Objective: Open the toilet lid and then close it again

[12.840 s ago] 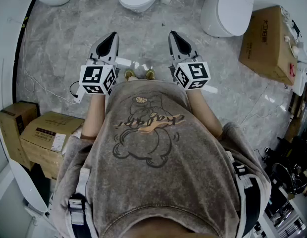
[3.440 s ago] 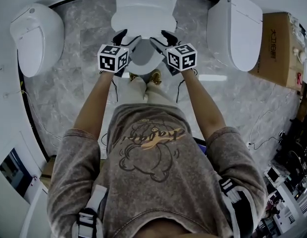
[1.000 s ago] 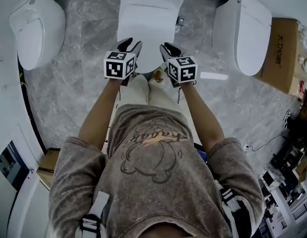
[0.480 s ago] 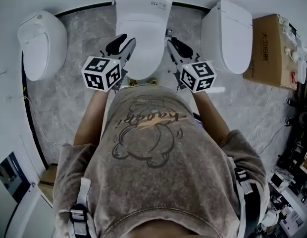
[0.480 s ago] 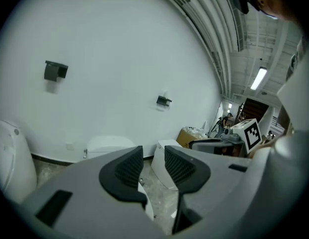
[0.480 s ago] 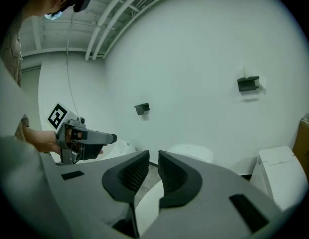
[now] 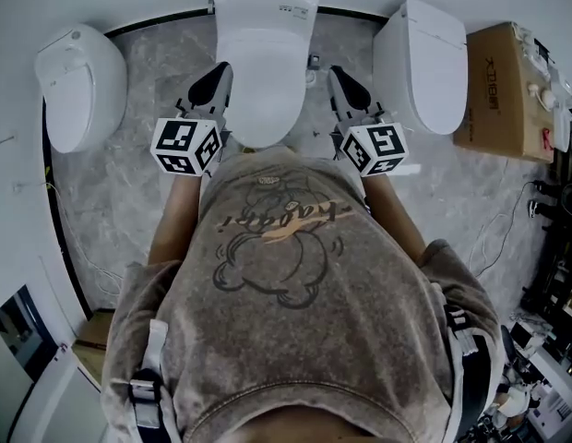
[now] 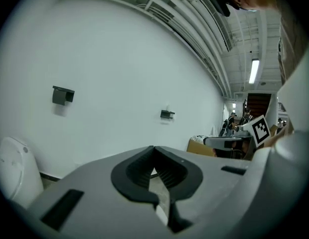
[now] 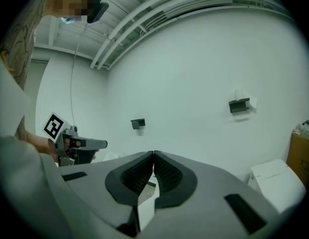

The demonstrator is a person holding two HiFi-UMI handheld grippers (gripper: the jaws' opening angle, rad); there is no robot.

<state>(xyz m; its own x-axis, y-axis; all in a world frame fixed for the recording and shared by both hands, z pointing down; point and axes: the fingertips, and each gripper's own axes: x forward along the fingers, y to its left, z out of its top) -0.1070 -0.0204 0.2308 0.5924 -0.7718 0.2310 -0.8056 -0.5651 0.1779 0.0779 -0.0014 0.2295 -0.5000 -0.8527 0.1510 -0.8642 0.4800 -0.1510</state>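
Observation:
The white toilet (image 7: pixel 265 53) stands straight ahead against the wall with its lid lying flat and closed. My left gripper (image 7: pixel 219 70) hangs in the air off the bowl's left side and my right gripper (image 7: pixel 336 72) off its right side; neither touches the toilet. In the left gripper view the left gripper (image 8: pixel 154 147) points at the bare wall, and its jaws have just been closing with nothing between them; they now meet. The right gripper (image 9: pixel 153 153) has likewise just closed on nothing, tips together.
Another white toilet (image 7: pixel 78 72) stands to the left and a third (image 7: pixel 423 58) to the right. A cardboard box (image 7: pixel 507 86) sits beyond that one. Cables trail on the grey marble floor (image 7: pixel 148 183). Small dark brackets (image 8: pixel 62 94) are fixed to the wall.
Both grippers have risen from the lid's front edge and spread apart to the bowl's sides. Their jaws have come together. The lid stays down.

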